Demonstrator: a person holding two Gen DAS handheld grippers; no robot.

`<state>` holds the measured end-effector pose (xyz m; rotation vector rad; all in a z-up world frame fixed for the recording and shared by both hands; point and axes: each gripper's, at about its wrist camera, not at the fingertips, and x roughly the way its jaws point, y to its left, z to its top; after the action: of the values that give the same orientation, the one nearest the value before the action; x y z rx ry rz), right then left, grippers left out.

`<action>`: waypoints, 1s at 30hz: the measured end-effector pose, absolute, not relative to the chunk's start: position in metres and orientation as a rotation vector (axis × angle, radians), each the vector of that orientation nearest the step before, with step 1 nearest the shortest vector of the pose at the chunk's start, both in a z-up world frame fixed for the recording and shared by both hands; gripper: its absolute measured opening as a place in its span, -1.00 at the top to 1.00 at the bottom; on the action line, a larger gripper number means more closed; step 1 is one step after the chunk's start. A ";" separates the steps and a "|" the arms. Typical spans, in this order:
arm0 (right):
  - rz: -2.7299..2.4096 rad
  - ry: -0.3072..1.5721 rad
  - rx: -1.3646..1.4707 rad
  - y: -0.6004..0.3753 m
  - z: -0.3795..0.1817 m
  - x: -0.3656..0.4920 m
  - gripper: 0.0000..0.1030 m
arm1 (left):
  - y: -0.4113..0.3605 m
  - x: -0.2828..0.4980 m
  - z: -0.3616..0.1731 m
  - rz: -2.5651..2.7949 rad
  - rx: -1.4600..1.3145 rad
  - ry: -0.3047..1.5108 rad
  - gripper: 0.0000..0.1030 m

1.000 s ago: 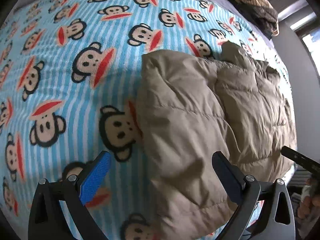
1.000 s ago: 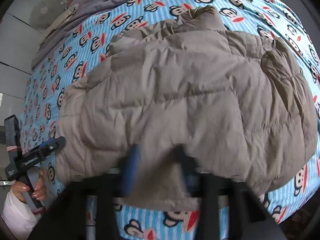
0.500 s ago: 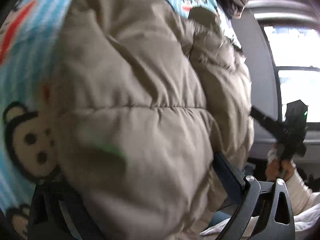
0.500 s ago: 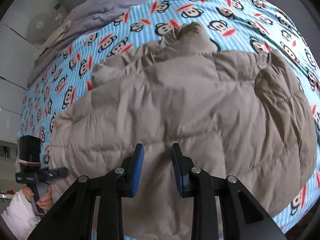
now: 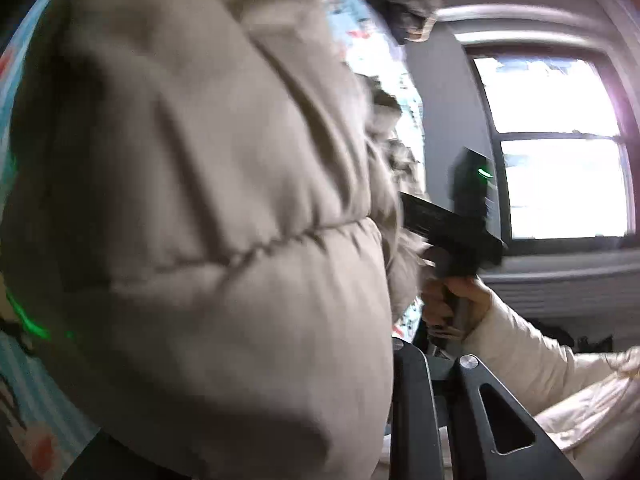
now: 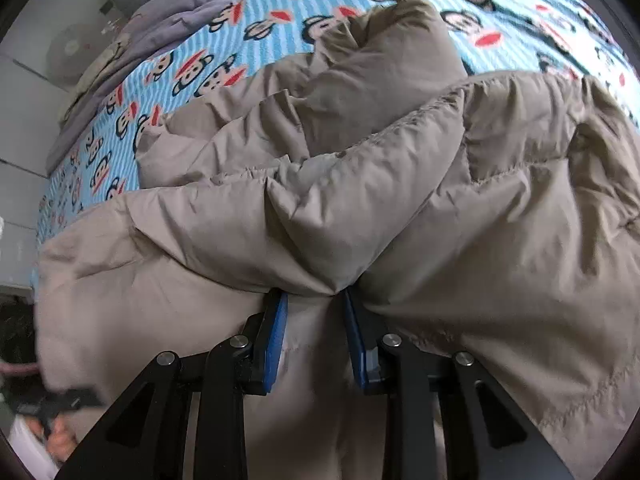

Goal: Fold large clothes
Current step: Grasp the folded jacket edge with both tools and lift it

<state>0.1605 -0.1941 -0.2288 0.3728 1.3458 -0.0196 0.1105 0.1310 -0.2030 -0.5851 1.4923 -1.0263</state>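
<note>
Two claws are working on one tan puffy jacket (image 6: 400, 200) that is lying on a bed with a blue striped monkey-print blanket (image 6: 256, 40).

Right claw (image 6: 316, 332): its blue-padded fingers (image 6: 276, 344) are pinching a gathered fold of the jacket's near edge, with fabric filling the narrow gap between them. Ahead of this claw the jacket is bunching upward into ridges. Its long axis is running left to right across the view, and its collar end (image 6: 392, 28) is pointing away from the claw toward the far side of the bed. Bare blanket is showing beyond the collar and to the far left of the claw, giving open room there. A grey sheet (image 6: 172, 20) is lying along the far left edge of the blanket. To the right of the claw, the jacket is reaching close to the bed's edge.

Left claw (image 5: 416, 412): only its right finger (image 5: 412, 400) is visible; the jacket (image 5: 200, 200) is bulging over the space where the other finger would be, so its grip cannot be determined. The fabric is pressing against the inner side of the visible finger. To the right of this claw, the person's hand (image 5: 448, 300) is holding the other tool's handle, close beside the jacket's edge. A bright window (image 5: 560, 152) is standing beyond it. The view is blurred.
</note>
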 end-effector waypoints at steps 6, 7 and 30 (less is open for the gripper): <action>-0.021 1.189 0.381 -0.205 -0.184 0.165 0.51 | 0.099 0.103 -0.169 -1.036 -0.543 1.455 0.48; -0.021 1.191 0.381 -0.205 -0.185 0.171 0.53 | 0.094 0.101 -0.164 -1.037 -0.548 1.453 0.48; 0.175 1.395 0.844 -0.250 -0.238 0.008 0.60 | -0.071 0.081 -0.067 -0.975 -0.348 1.486 0.47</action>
<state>0.0080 -0.2502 -0.2384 0.8437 1.3952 0.1750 0.0811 -0.0709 -0.0670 -0.3478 1.4856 -0.9748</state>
